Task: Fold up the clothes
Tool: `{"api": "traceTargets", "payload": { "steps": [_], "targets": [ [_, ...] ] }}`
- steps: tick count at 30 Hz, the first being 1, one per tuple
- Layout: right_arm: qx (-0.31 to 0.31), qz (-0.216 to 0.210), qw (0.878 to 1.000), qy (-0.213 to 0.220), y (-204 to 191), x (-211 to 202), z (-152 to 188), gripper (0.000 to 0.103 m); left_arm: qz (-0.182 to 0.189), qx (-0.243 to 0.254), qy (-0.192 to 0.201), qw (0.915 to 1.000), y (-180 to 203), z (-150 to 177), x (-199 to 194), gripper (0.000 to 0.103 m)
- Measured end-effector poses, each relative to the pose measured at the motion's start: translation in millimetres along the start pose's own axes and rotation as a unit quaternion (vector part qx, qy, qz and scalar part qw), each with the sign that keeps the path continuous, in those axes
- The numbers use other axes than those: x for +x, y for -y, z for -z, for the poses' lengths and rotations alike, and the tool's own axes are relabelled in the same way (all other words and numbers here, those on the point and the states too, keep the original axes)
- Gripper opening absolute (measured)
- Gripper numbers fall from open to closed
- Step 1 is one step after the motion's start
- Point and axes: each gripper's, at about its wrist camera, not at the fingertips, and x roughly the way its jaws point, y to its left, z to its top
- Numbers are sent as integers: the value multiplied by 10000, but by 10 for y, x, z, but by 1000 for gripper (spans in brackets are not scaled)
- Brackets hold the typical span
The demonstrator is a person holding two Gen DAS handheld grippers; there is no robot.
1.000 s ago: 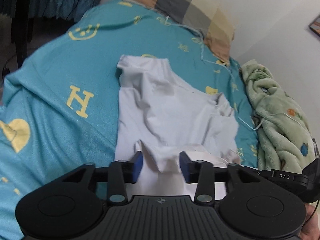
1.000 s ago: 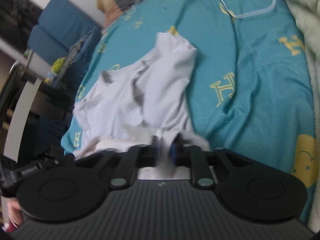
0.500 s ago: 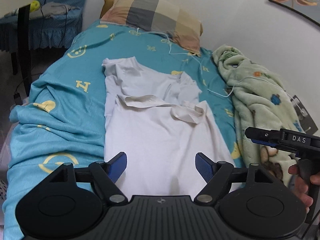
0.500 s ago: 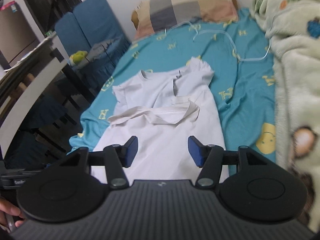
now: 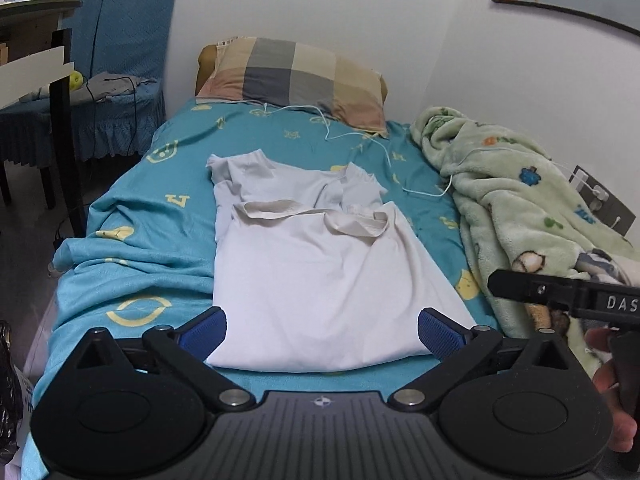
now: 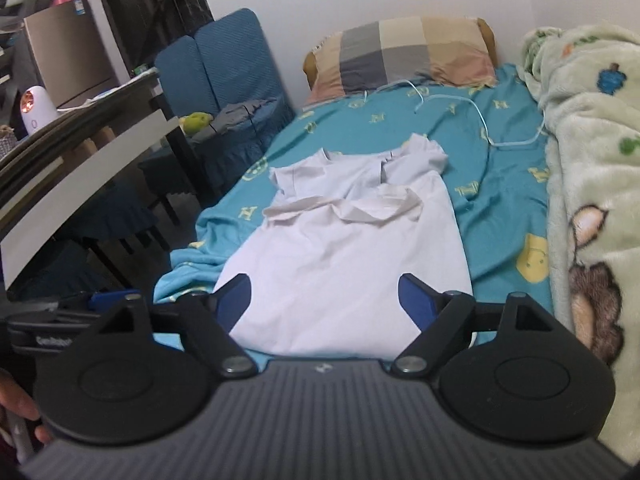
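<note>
Both grippers have pulled back and up from the shirt over the last second, and their jaws, which were close together at the cloth, now stand spread wide with nothing between them. Nearest me, the left gripper (image 5: pixel 322 330) hangs above the foot of the bed (image 5: pixel 168 200), and the right gripper (image 6: pixel 324 296) hangs beside it on the right; neither touches cloth.

Just beyond both lies the white shirt (image 5: pixel 320 264), directly ahead and roughly centred between the two, so neither hand looks clearly nearer. Its near edge is a smooth rounded fold; the hem (image 5: pixel 316 216) lies doubled over across the middle, somewhat rumpled. The long axis runs straight away from me, and the collar and short sleeves point toward the pillow (image 5: pixel 296 76) at the far end.

A green blanket (image 5: pixel 520 208) is heaped along the right side. I judge the shirt is part folded; a further fold would work across that long axis.
</note>
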Motion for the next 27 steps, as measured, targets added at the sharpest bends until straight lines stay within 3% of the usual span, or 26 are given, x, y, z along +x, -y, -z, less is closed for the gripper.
{"api": "traceTargets", "payload": {
  "steps": [4,18,22,27],
  "targets": [
    [10,70,9999,135,4,33,6,82,-202,-41,-150,9997,-42,-1,115,103],
    [-200,342,9992,-86,-23,165,103,82,-220,-226,-350,9989,-99,-12,270,103],
    [-112,329,9994,-70,9,161,95,82,-93,-679,-448,9966,-207,-8,298,103],
    [74,257,9996,-92,62,158,89,82,255,-1705,-794,9818,-476,16,419,103]
  ]
}}
